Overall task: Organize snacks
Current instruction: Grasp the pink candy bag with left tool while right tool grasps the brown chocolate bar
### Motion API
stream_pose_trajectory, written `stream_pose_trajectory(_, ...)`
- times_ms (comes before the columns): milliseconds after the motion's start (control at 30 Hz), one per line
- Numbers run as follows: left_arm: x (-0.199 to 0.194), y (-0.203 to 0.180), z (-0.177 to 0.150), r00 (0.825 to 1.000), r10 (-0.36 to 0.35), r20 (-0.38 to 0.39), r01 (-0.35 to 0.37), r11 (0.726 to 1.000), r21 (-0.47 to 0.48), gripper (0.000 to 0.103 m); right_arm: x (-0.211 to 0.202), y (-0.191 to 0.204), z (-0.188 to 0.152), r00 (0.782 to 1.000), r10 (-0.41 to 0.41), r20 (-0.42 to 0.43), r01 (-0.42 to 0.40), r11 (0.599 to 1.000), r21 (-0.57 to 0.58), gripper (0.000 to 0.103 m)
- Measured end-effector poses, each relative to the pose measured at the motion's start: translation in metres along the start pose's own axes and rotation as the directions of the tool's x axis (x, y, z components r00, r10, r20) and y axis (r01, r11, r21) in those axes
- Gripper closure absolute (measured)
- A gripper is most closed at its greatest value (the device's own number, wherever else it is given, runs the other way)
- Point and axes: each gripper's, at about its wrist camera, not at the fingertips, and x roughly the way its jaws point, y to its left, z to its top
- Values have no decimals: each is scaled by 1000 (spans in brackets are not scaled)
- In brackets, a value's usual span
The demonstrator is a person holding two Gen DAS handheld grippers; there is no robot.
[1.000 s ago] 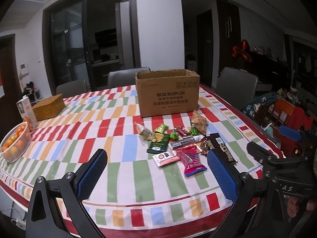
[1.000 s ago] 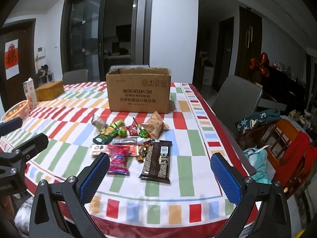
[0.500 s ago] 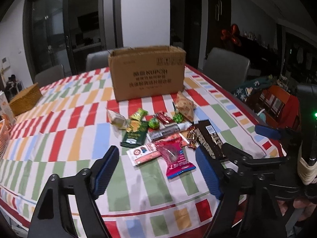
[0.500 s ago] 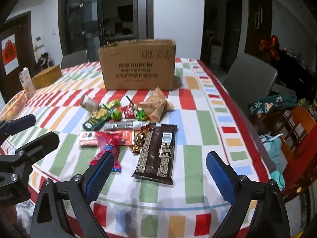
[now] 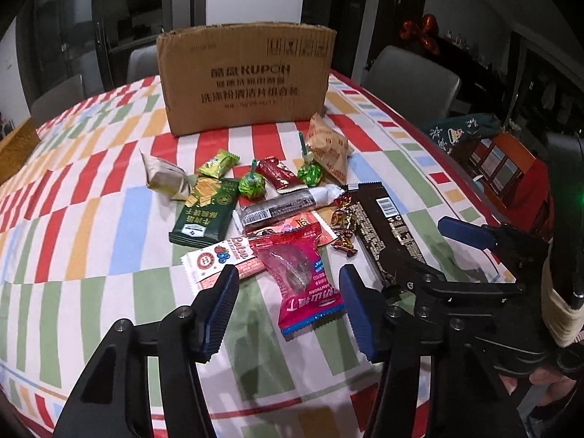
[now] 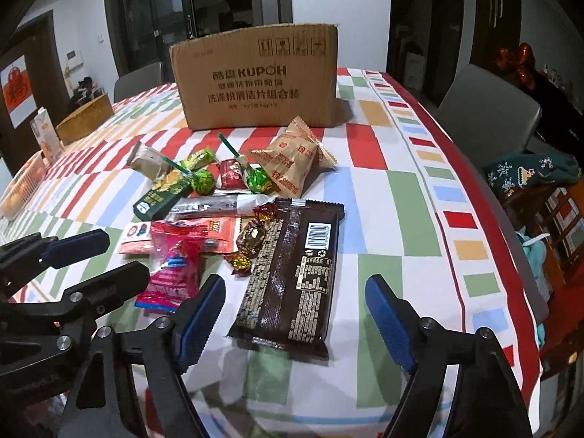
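A pile of snacks lies on the striped tablecloth (image 5: 109,248) in front of a cardboard box (image 5: 244,80). My left gripper (image 5: 288,310) is open, its blue pads either side of the near end of a pink snack packet (image 5: 299,273), not touching it. My right gripper (image 6: 295,323) is open, straddling the near end of a dark brown chocolate bar (image 6: 292,270). The pink packet (image 6: 173,266) and box (image 6: 255,80) also show in the right wrist view. Green lollipops (image 5: 250,186), a dark green packet (image 5: 204,215) and a tan pouch (image 5: 328,149) lie behind.
The right gripper's fingers (image 5: 463,235) show at the right of the left wrist view, over the chocolate bar (image 5: 387,226). Grey chairs (image 6: 489,109) stand around the table. A wicker box (image 6: 85,116) and a basket of oranges (image 6: 18,189) sit at the far left.
Both grippers have moved forward and down toward the snack pile. The left now brackets the pink packet and the right brackets the chocolate bar. Both stay open.
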Motion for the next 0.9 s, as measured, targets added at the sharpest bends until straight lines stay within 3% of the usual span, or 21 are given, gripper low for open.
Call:
stream_pose_trajectory(367, 31, 6, 5, 994, -50, -94, 45, 997, -58, 58, 21, -4, 6, 998, 18, -57, -18, 1000, -3, 35)
stream_pose_trajectory(667, 49, 9, 8, 985, -63, -159, 48, 994, -95, 68, 34, -6, 14, 995, 30, -99, -30, 1000, -2, 36)
stream_pose_trajectory(900, 49, 2, 9, 987, -41, -155, 34, 998, -50, 70, 42, 0, 16, 992, 13, -123, -16, 1000, -26, 47)
